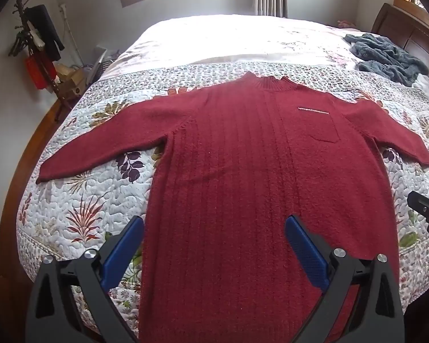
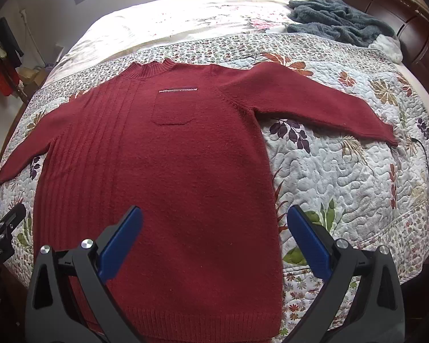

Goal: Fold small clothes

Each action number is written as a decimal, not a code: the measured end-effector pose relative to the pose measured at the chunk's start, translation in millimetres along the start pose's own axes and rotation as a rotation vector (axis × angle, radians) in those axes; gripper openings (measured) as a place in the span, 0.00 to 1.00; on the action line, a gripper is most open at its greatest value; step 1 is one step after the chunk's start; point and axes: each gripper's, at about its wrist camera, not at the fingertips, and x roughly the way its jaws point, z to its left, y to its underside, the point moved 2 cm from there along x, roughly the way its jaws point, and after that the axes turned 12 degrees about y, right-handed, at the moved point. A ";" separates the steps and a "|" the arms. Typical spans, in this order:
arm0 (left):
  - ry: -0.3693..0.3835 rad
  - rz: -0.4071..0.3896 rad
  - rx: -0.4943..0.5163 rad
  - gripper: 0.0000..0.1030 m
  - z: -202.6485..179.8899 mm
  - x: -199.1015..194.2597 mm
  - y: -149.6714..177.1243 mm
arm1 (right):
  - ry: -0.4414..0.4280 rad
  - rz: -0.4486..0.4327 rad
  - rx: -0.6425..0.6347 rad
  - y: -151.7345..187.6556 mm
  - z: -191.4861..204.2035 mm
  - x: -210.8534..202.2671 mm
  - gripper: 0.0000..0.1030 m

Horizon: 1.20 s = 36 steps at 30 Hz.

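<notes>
Dark red sweater (image 1: 243, 157) on floral quilt (image 1: 80, 200)

Sweater ribbed, pocket (image 2: 173, 108) with pale stitched trim. Quilt white with red, purple and green leaves. Grey-blue fleece (image 2: 337, 20) at headboard. Tongs (image 1: 214, 251) black, blue pads (image 1: 123, 254).

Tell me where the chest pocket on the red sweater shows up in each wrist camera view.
Left wrist view: the chest pocket sits right of centre, upper half, on the red sweater.
Right wrist view: the pocket sits left of centre, upper half.
Shared landmark: the grey blanket crumpled by the headboard, upper right in both.
</notes>
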 end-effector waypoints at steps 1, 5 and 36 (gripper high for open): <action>-0.001 0.001 0.000 0.96 0.0 0.1 0.1 | -0.002 0.002 0.001 0.1 -0.1 1.1 0.97; -0.006 0.001 0.003 0.96 -0.5 0.4 0.0 | -0.004 0.004 0.003 0.7 0.1 3.1 0.97; -0.025 -0.004 0.015 0.96 -3.4 -2.1 -2.5 | 0.000 0.002 0.001 -0.6 0.0 5.1 0.97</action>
